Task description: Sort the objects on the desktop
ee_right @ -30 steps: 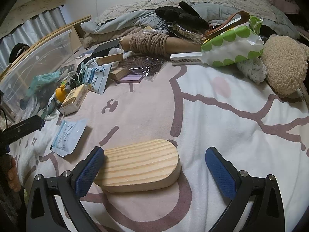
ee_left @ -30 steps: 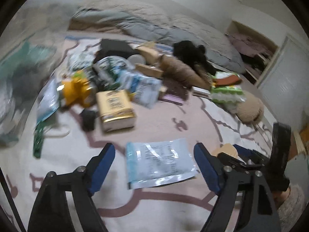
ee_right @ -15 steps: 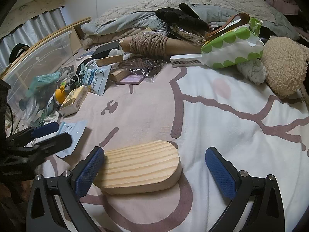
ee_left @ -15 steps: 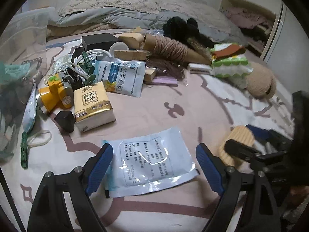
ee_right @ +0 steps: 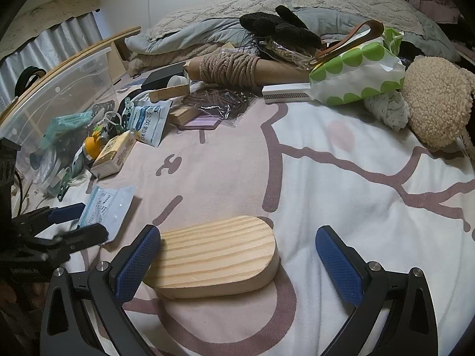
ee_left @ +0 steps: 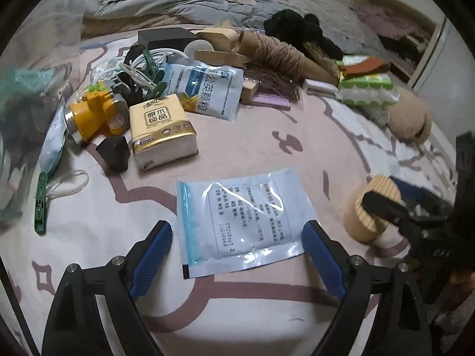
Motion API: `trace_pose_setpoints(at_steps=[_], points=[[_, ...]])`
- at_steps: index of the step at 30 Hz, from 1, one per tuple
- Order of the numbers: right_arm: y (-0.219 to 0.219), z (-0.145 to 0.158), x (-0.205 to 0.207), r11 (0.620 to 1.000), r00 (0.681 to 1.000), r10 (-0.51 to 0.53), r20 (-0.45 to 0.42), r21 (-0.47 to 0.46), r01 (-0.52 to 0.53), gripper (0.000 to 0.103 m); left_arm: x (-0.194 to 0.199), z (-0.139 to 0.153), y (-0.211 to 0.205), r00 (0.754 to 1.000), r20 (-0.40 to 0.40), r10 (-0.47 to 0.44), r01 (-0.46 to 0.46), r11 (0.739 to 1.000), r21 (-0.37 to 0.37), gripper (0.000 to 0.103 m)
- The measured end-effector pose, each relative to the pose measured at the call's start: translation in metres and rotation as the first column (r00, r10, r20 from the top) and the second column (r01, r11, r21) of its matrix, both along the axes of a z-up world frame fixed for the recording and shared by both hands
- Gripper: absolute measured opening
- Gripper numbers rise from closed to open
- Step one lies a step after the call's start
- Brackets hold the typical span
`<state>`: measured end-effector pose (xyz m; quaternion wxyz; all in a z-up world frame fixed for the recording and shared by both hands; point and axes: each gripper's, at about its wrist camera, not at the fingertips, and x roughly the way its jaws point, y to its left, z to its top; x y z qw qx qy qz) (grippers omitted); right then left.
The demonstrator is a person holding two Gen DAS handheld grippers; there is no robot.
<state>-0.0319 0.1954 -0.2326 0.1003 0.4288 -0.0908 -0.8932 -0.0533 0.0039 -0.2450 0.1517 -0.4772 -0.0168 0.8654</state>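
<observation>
On the far left sits a clear plastic bin [ee_right: 59,89] at the edge of the bed [ee_right: 341,184]. Next to it is a messy pile: a green clothes peg [ee_left: 40,204], a yellow lamp [ee_left: 95,112], and a gold pack of tissues [ee_left: 161,130].

A bit to the right, the left tongs [ee_left: 237,252] are wide apart. A flat blue-and-white packet [ee_left: 242,216] lies on the bed between the two blue pads. The pads are not touching it, and nothing is held.

Further right is an oval wooden block [ee_right: 216,258]. The right tongs [ee_right: 237,261] are wide apart too. The block sits between the pads, close against the left one, but it is not squeezed.

This looks like the picking-up step. I think the left tongs need to go lower so the pads reach the packet's edges, then shut. The packet is thin and slippery, so it may slide.

On the far right are a green-dotted bag [ee_right: 356,71] and a fluffy tan toy [ee_right: 436,101].
</observation>
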Motion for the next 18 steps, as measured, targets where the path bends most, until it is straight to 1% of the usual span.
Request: trace_pose_setpoints(at_steps=[3, 5, 7, 9, 11, 12, 14, 16, 18], points=[[0.000, 0.000, 0.000, 1.000, 1.000, 0.000, 0.000, 0.000, 0.000, 0.103, -0.001, 0.007, -0.001, 0.999, -0.033, 0.017, -0.015, 0.999, 0.046, 0.091], [0.000, 0.000, 0.000, 1.000, 1.000, 0.001, 0.000, 0.000, -0.001, 0.103, 0.000, 0.014, 0.004, 0.997, -0.072, 0.014, -0.011, 0.999, 0.049, 0.096], [0.000, 0.000, 0.000, 1.000, 1.000, 0.001, 0.000, 0.000, -0.001, 0.103, 0.000, 0.018, 0.015, 0.994, -0.110, -0.015, 0.018, 1.000, 0.025, 0.096], [0.000, 0.000, 0.001, 1.000, 1.000, 0.000, 0.000, -0.001, 0.000, 0.103, 0.001, 0.018, 0.026, 0.991, -0.126, -0.056, 0.054, 0.998, -0.015, 0.096], [0.000, 0.000, 0.000, 1.000, 1.000, -0.004, 0.000, 0.003, 0.004, 0.103, 0.002, 0.013, 0.040, 0.987, -0.128, -0.101, 0.089, 0.992, -0.092, 0.096], [0.002, -0.001, -0.001, 1.000, 1.000, -0.010, 0.004, 0.000, 0.010, 0.103, 0.002, 0.010, 0.043, 0.985, -0.128, -0.116, 0.102, 0.988, -0.115, 0.096], [0.003, -0.001, -0.001, 1.000, 1.000, -0.009, 0.008, -0.011, 0.009, 0.103, 0.000, 0.006, 0.042, 0.988, -0.103, -0.117, 0.104, 0.987, -0.124, 0.096], [0.001, -0.001, 0.000, 1.000, 1.000, -0.007, 0.002, -0.002, 0.007, 0.103, -0.005, -0.001, 0.039, 0.993, -0.079, -0.092, 0.078, 0.983, -0.165, 0.096], [0.001, -0.001, 0.000, 1.000, 1.000, -0.007, 0.003, -0.003, 0.007, 0.103, -0.007, -0.006, 0.034, 0.995, -0.059, -0.081, 0.070, 0.983, -0.172, 0.096]])
